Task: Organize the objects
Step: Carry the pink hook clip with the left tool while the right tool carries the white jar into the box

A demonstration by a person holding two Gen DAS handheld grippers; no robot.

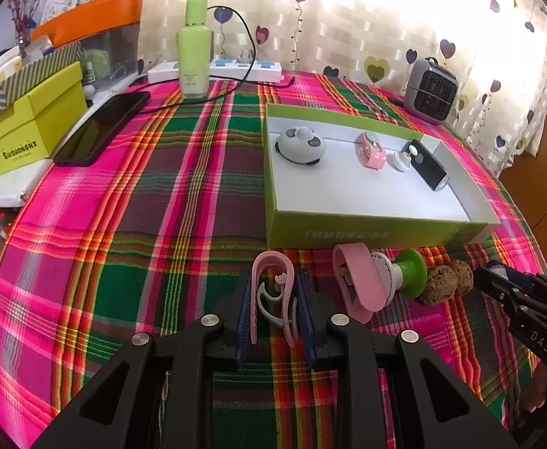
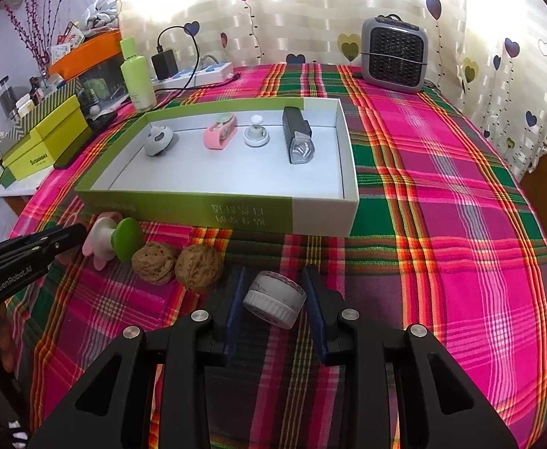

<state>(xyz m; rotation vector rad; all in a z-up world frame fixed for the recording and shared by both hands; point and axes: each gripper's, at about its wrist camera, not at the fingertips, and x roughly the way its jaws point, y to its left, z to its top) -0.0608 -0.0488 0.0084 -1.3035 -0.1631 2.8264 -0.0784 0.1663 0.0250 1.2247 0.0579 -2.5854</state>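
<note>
In the left wrist view my left gripper [image 1: 274, 275] is shut on a pink hook-shaped clip [image 1: 273, 292] just above the plaid cloth. To its right lie a pink clamp with a green suction cup [image 1: 410, 273] and two walnuts [image 1: 438, 284]. In the right wrist view my right gripper [image 2: 274, 269] is shut on a small white round jar [image 2: 273, 299]. The walnuts [image 2: 198, 267] lie just to its left. Behind stands the green-walled tray [image 2: 236, 213], holding a grey panda gadget [image 2: 159, 140], a pink gadget [image 2: 221, 133], a white knob [image 2: 255, 134] and a black torch [image 2: 298, 138].
A green bottle [image 1: 195, 48], a white power strip [image 1: 236, 69] with a cable and a dark phone [image 1: 101, 131] sit at the back left. Yellow-green boxes [image 1: 23, 131] stand at the left edge. A grey heater [image 2: 393, 56] stands by the curtain.
</note>
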